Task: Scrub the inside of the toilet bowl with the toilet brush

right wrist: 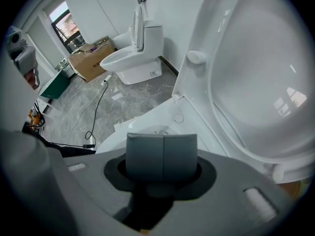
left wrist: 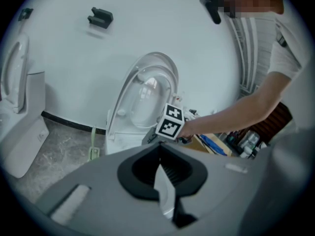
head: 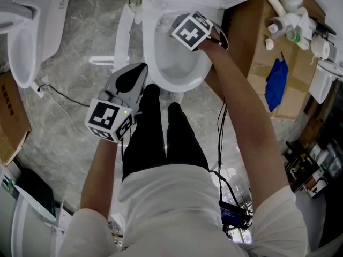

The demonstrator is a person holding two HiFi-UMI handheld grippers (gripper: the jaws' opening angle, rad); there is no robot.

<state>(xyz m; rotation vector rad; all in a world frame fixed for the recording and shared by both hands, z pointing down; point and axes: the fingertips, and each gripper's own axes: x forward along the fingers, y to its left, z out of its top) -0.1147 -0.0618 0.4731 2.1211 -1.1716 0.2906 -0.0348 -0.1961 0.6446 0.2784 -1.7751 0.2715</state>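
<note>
The white toilet bowl is at the top centre, its lid raised. My right gripper hangs over the bowl's rim; its two grey pads are pressed together with nothing between them. My left gripper is held near the bowl's front left edge, above the person's black trousers, shut and empty. From the left gripper view the right gripper's marker cube shows in front of the raised lid. A pale green handle, perhaps the brush, stands at the toilet's left side.
A second toilet stands at the far left, with a black cable on the marble floor beside it. To the right, a cardboard box carries a blue cloth and bottles. Another box sits at the left edge.
</note>
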